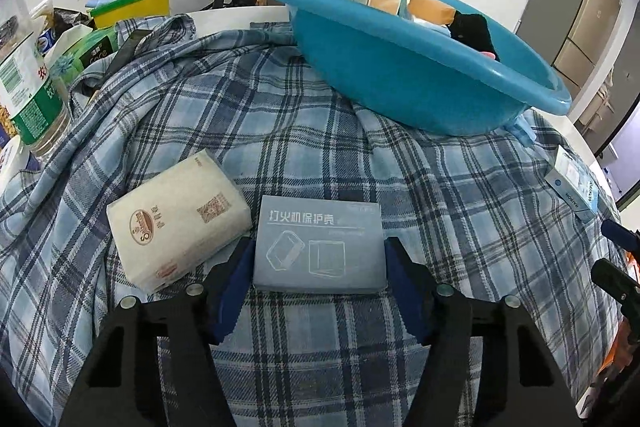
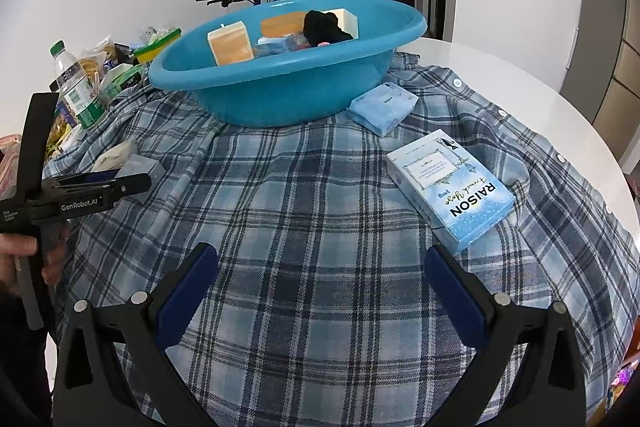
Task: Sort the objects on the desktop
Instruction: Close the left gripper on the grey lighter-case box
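A grey flat box lies on the plaid shirt with my left gripper shut on it, one blue pad against each short side. The right wrist view shows that gripper from the side at the far left, on the same box. A cream tissue pack lies just left of the box. My right gripper stands open over bare cloth with nothing between its fingers. A light blue RAISON box lies just beyond its right finger. Behind sits the blue basin, holding several boxes and a black cloth.
A small blue tissue pack leans at the basin's right foot. A water bottle, snack bags and a yellow-green bin crowd the left side. The white round table's edge curves around the right. A hand holds the left gripper.
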{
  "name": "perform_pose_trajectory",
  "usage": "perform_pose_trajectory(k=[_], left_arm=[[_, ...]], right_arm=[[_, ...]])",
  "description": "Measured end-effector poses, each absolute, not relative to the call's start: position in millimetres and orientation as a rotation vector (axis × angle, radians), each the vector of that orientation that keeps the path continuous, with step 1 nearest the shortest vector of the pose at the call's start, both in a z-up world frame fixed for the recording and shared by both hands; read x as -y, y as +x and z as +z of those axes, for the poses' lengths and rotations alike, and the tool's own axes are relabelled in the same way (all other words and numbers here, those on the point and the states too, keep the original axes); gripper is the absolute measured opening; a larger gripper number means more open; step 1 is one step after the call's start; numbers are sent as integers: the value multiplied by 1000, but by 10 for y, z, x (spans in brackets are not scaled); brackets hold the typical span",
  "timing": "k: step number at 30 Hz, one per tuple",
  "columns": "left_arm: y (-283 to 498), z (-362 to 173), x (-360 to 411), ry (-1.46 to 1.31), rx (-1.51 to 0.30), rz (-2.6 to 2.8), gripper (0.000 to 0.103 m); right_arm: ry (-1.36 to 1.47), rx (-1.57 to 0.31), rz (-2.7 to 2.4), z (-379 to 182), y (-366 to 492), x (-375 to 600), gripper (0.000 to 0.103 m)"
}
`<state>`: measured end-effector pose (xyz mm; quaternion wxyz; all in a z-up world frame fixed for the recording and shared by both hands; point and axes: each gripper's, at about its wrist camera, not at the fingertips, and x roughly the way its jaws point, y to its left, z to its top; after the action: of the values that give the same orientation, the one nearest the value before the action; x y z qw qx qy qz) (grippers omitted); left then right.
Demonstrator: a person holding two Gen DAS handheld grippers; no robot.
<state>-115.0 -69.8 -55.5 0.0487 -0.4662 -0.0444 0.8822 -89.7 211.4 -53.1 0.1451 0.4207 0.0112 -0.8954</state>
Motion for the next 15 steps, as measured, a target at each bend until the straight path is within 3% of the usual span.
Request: perform_pose_trajectory(k=[15], left_arm=[[-746, -549, 448, -1437, 101, 2663, 67]], right_arm=[[1216, -13, -2560, -569, -873, -2133, 103]])
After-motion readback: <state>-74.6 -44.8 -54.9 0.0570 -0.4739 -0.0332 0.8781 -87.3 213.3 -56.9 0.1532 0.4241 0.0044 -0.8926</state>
